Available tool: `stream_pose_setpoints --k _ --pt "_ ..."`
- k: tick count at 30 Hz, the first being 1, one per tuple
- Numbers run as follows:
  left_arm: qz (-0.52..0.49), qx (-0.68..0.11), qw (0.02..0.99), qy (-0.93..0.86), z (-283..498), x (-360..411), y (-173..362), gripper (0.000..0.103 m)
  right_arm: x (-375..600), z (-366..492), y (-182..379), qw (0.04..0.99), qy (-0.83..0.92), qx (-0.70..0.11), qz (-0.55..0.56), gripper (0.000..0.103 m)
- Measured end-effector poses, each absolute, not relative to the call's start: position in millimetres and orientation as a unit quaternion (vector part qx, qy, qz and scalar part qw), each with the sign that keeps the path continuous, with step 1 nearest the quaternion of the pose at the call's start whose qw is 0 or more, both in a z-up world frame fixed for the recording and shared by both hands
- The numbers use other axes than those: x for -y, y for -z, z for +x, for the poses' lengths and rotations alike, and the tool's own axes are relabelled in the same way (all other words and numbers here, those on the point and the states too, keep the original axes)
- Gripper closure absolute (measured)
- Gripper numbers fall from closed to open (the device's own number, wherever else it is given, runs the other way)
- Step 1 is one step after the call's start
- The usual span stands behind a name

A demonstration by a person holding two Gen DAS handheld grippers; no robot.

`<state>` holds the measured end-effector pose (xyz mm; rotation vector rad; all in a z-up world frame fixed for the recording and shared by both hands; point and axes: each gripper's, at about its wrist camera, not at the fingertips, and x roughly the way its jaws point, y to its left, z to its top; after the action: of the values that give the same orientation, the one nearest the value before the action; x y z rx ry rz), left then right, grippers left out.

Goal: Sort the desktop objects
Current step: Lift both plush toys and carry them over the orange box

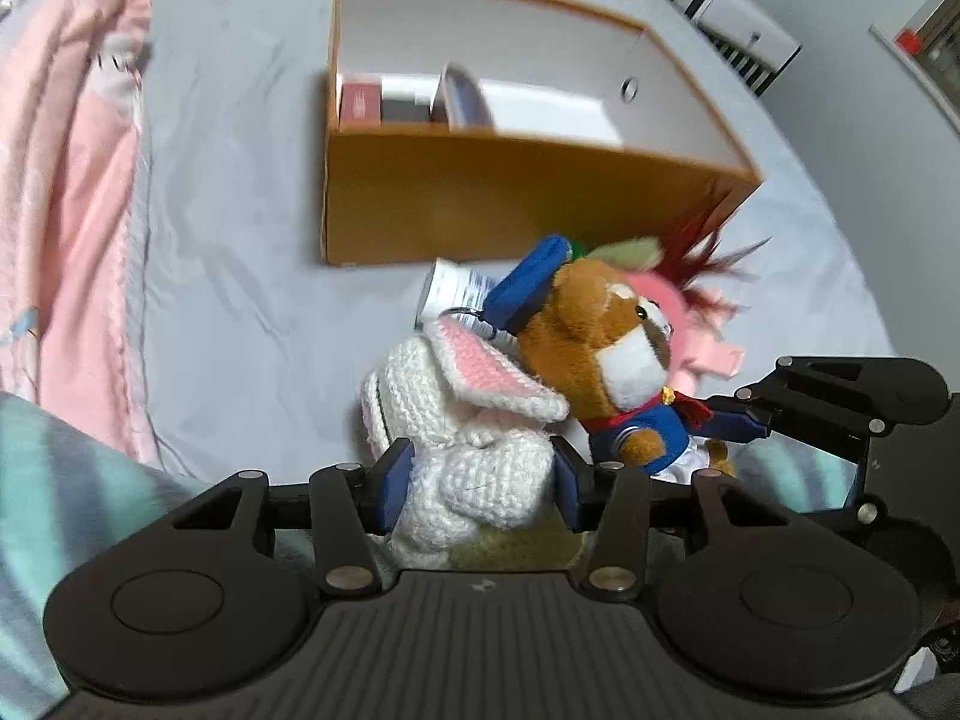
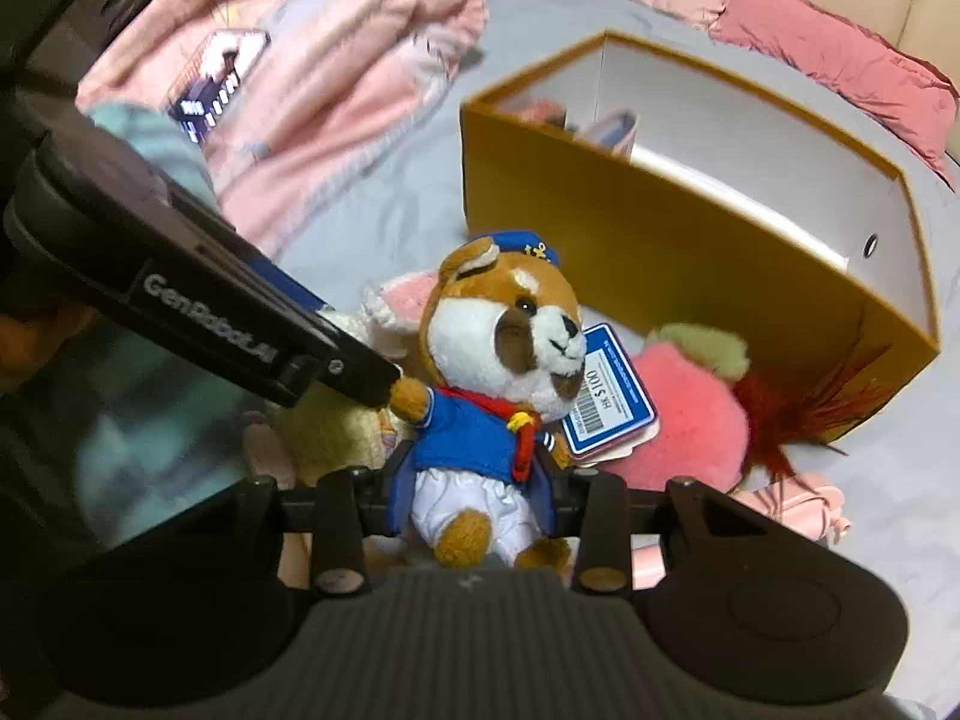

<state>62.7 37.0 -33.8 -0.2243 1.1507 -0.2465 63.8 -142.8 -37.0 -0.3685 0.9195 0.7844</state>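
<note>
My left gripper (image 1: 480, 480) is shut on a white crocheted bunny (image 1: 474, 444) with pink-lined ears. My right gripper (image 2: 474, 492) is shut on a brown plush dog (image 2: 498, 372) in a blue sailor suit and cap; the dog also shows in the left wrist view (image 1: 606, 354), pressed against the bunny. An orange box (image 1: 510, 198) with a white inside stands just beyond on the grey sheet; it also shows in the right wrist view (image 2: 660, 240). It holds a few small boxes (image 1: 390, 99) at one end.
A pink plush toy (image 2: 684, 414) with red feathers lies beside the box. A blue price tag (image 2: 606, 396) hangs from the dog. Pink blankets (image 1: 66, 180) lie at the left. A pink pillow (image 2: 840, 66) lies behind the box.
</note>
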Motion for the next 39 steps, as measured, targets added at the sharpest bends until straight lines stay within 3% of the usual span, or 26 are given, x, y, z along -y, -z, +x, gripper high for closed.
stream_pose_setpoints --k 10,22,39 --pt "-0.087 -0.468 0.867 0.151 79 -42 -36 0.049 164 83 -32 0.845 -0.364 -0.380 -0.097 0.063" --pt "-0.037 -0.370 0.911 0.178 181 -49 -108 0.049 169 177 -85 0.888 -0.326 -0.320 -0.046 0.063" --pt "0.013 -0.467 0.871 0.154 305 -40 -16 0.049 137 326 5 0.833 -0.318 -0.453 -0.005 0.063"
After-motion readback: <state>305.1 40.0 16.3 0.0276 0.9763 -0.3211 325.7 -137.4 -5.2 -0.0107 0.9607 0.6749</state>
